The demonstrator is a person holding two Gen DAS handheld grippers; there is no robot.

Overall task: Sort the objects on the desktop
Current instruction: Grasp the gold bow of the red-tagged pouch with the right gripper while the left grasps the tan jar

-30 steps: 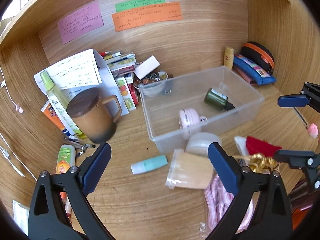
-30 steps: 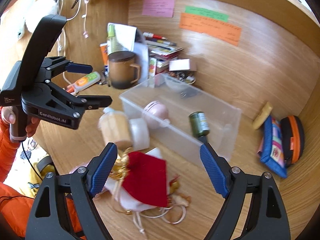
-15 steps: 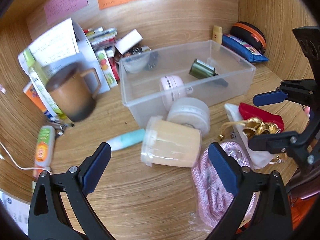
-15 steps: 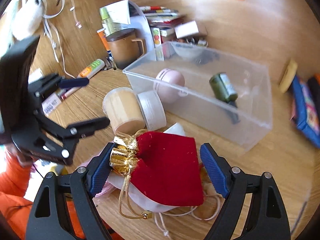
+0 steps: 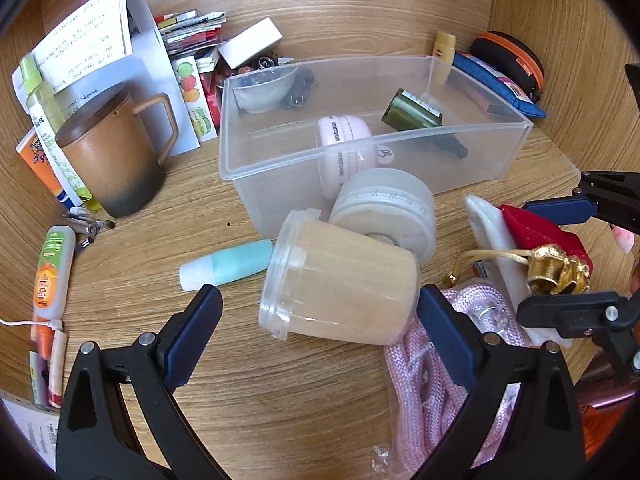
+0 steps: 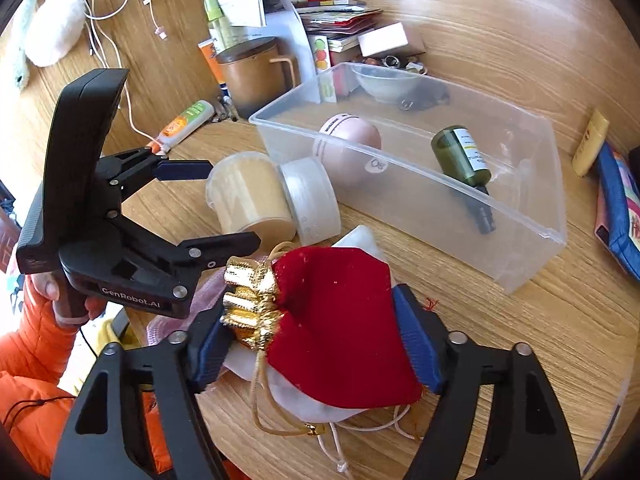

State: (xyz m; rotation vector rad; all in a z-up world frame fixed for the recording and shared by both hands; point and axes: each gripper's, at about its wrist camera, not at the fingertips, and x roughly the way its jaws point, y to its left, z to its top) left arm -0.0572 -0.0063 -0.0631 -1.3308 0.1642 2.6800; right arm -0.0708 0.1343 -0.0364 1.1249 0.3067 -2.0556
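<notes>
A beige jar (image 5: 340, 284) lies on its side on the desk, inside the wide gap of my open left gripper (image 5: 320, 332); neither pad presses it. A white round tub (image 5: 384, 208) leans against the jar, in front of the clear plastic bin (image 5: 280, 160). The bin holds a pink round case (image 5: 344, 136), a green bottle (image 5: 412, 114) and a small bowl (image 5: 260, 88). My right gripper (image 6: 314, 340) is closing around a red velvet pouch (image 6: 340, 320) with a gold neck; its pads stand at the pouch's edges without squeezing it. The right wrist view shows the left gripper (image 6: 232, 204) beside the jar (image 6: 248, 196).
A brown lidded mug (image 5: 116, 160), papers and booklets crowd the back left. A teal tube (image 5: 228, 264) lies left of the jar and a pink rope (image 5: 420, 360) under my right finger. A blue pouch (image 5: 496, 80) and an orange-trimmed case sit at the back right. An orange sleeve (image 6: 28, 360) shows at the lower left.
Both grippers have sunk toward the desk. The left one has come down around the beige jar. The right one's jaws have narrowed to the sides of the red pouch.
</notes>
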